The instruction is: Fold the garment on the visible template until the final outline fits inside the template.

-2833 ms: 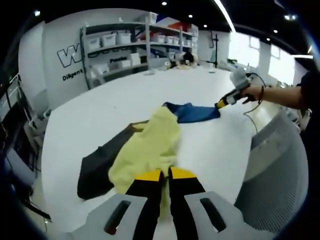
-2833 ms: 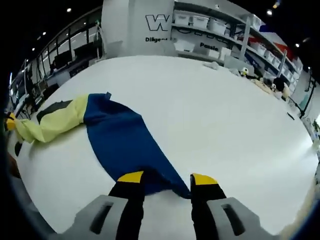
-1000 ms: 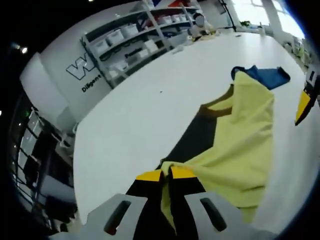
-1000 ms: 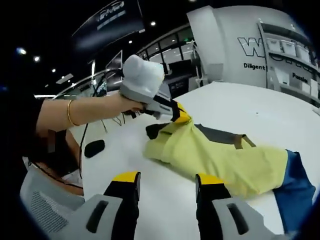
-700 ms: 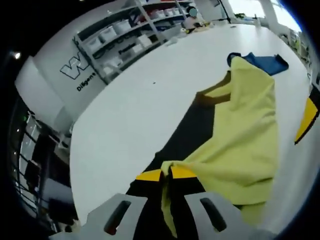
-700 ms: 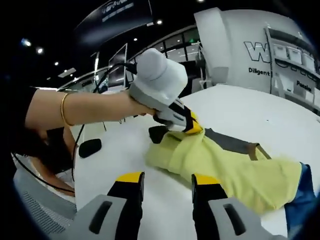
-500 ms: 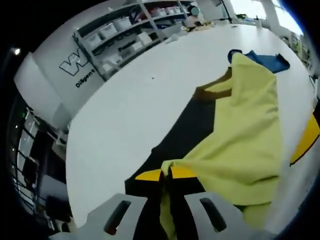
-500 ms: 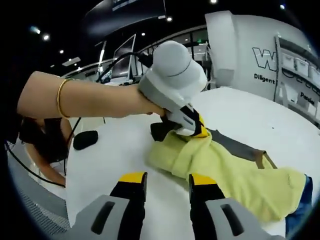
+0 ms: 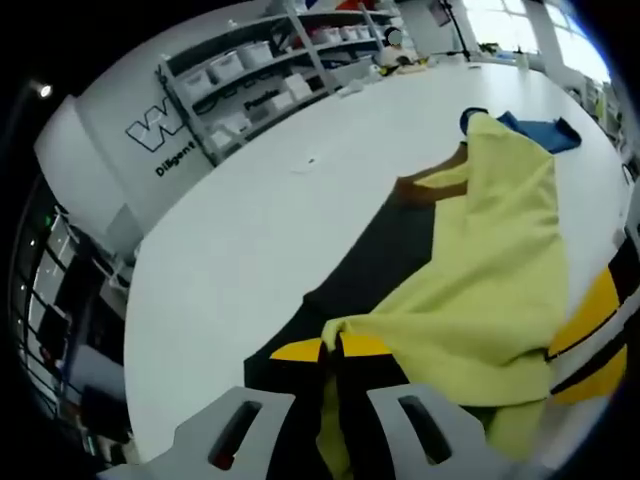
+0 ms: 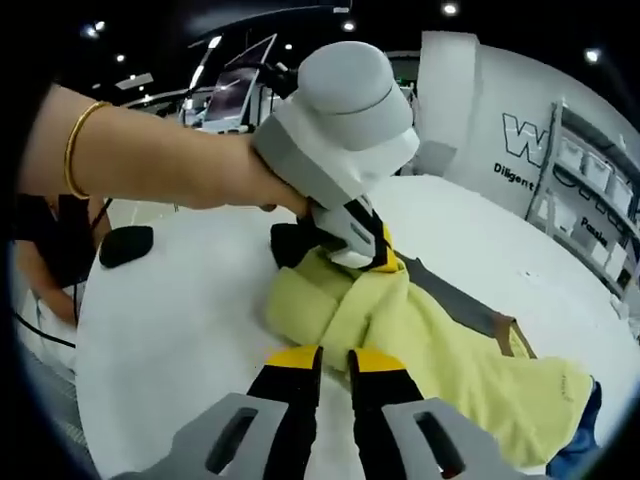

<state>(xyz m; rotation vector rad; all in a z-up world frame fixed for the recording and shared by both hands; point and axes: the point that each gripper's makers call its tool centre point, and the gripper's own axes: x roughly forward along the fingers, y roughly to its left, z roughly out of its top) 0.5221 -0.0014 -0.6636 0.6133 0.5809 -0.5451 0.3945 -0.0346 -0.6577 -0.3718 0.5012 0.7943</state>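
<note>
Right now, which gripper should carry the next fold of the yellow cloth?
Left. The left gripper is already shut on the garment at its near yellow edge. The right gripper hangs beside the fabric with its jaws nearly closed and nothing visibly between them.

Large "W" above partial "Diligent" on the white wall [image 9: 150, 135]; shelf labels unreadable.

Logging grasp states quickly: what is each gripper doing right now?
Left gripper: shut on the yellow garment.
Right gripper: nearly shut, holding nothing.
</note>
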